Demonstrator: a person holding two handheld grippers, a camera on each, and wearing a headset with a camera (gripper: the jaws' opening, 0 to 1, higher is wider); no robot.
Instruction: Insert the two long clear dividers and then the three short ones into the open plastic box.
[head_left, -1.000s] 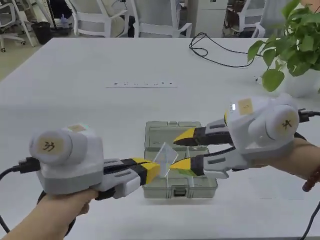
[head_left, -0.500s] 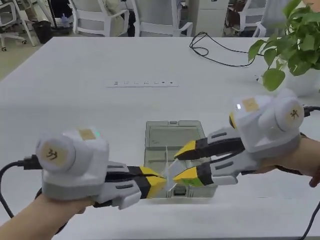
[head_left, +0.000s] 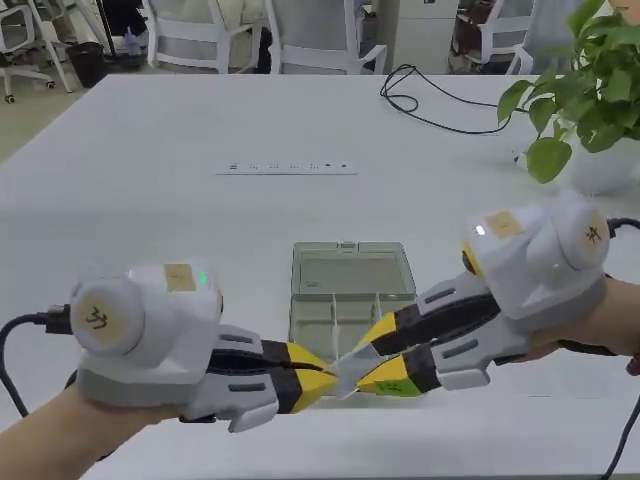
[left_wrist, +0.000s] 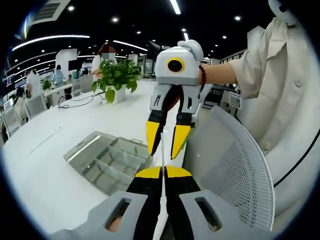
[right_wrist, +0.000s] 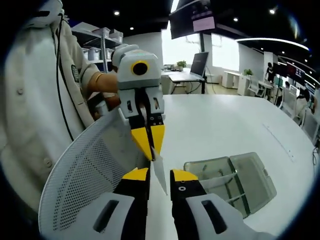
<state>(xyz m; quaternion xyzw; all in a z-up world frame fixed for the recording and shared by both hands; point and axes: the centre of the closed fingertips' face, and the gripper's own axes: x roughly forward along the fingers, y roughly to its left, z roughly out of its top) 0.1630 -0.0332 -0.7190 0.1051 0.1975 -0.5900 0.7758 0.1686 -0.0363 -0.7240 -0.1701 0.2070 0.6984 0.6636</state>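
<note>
The open clear plastic box (head_left: 300, 300) lies on the white table with its lid folded back, and dividers stand inside it. In front of it my left gripper (head_left: 318, 378) is shut on a small clear divider (head_left: 345, 368), held in the air above the box's near edge. In the left gripper view the divider (left_wrist: 162, 159) runs edge-on out of my shut left gripper (left_wrist: 162, 172). My right gripper (head_left: 362, 368) faces it from the right, open, with one jaw on each side of the divider. The right gripper view shows that gap around the divider (right_wrist: 159, 175).
A potted plant (head_left: 580, 90) stands at the right rear and a black cable (head_left: 430, 105) lies behind it. A thin strip (head_left: 285, 168) lies mid-table, with white chairs beyond. A mesh chair back (left_wrist: 235, 165) sits close behind the grippers.
Both grippers have come nearer to me and lower with the divider, from over the box to its front edge. The right jaws have narrowed around it.
</note>
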